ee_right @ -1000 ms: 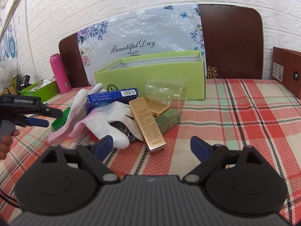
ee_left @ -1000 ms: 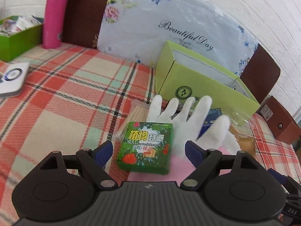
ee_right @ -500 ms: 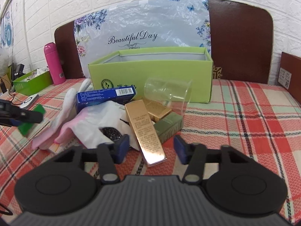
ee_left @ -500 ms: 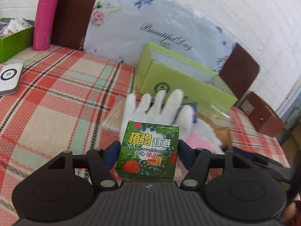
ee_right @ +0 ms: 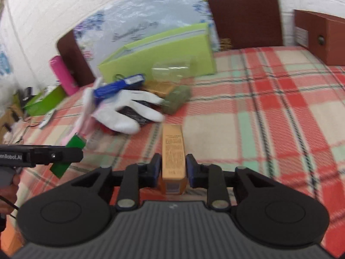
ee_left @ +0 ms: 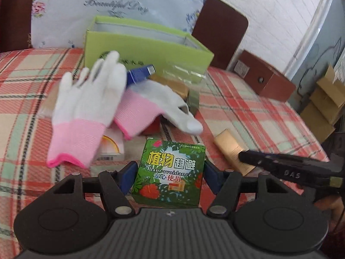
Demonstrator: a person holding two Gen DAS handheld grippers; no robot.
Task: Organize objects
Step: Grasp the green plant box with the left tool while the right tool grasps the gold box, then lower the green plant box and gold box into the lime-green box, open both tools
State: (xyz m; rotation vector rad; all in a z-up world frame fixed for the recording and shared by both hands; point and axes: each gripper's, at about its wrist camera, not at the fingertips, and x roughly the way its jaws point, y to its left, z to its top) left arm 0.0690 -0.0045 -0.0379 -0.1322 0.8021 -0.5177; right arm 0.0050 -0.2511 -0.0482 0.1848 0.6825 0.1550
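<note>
My left gripper (ee_left: 169, 176) is shut on a green leaf-printed box (ee_left: 169, 173) and holds it above the plaid cloth. My right gripper (ee_right: 173, 169) is shut on a long gold box (ee_right: 173, 157); that box also shows in the left wrist view (ee_left: 234, 152), and the green box shows in the right wrist view (ee_right: 66, 156). Ahead lies a pile: two white and pink gloves (ee_left: 86, 108), a blue box (ee_left: 140, 74), a clear plastic cup (ee_left: 185, 75) on its side and more gold boxes (ee_right: 160, 87). An open lime-green box (ee_left: 138, 47) stands behind the pile.
A brown box (ee_left: 265, 79) sits at the right on the plaid cloth (ee_right: 269, 108). A pink bottle (ee_right: 61, 75) and a small green tray (ee_right: 45, 103) stand far left. A floral plastic bag (ee_left: 107, 6) leans on brown chair backs (ee_right: 241, 10).
My left gripper closed on the green box and lifted it back from the pile. My right gripper closed on the long gold box and pulled it away from the pile.
</note>
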